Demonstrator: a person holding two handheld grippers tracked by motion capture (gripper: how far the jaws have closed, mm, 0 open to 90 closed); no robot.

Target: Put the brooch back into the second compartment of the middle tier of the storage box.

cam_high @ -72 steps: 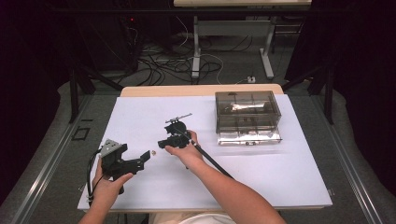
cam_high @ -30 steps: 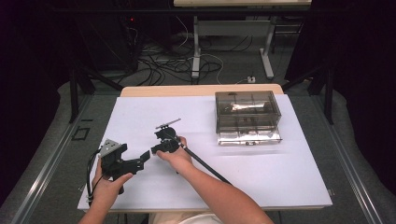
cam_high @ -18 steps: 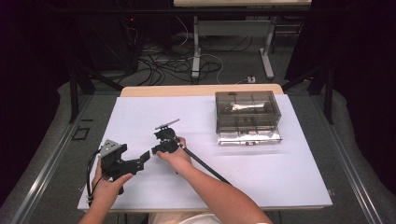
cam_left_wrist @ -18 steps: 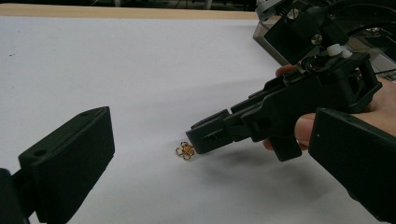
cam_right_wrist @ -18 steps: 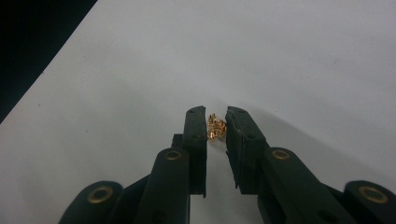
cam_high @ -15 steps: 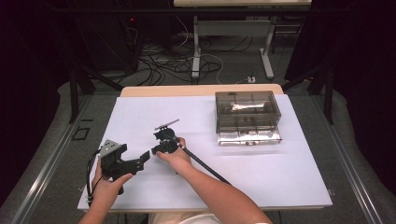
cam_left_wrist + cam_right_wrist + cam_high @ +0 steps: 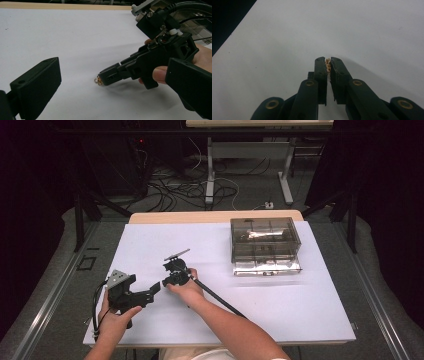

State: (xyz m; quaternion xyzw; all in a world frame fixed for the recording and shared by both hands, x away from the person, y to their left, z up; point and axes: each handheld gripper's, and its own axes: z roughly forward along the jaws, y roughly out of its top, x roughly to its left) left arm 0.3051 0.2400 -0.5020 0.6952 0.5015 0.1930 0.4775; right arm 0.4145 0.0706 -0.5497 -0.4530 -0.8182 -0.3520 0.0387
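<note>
the right gripper (image 7: 328, 65) is pinching a small gold chain (image 7: 328, 64) between its tips, low over the white table (image 7: 280, 300). its jaws have just been closing, and now the pads are meeting on the little tangle of links, which is sticking out at the very front of the grip. seen from the left gripper view, the chain (image 7: 98, 81) is touching or nearly touching the table right at the nose of the right gripper (image 7: 106, 78), so it is looking gripped but not yet lifted. compared with a couple of seconds ago, the right hand is sitting further to the left and closer to the left gripper (image 7: 154, 288).

the left gripper is waiting just beside it with its jaws spread wide and nothing between them.

this probably means the pick-up is just being completed, and the next step is likely a careful lift. the clear box (image 7: 265, 245) at the far right of the table is standing well apart, possibly the place the chain is heading. the hold is only at the tips, so the links could be slipping out.
</note>
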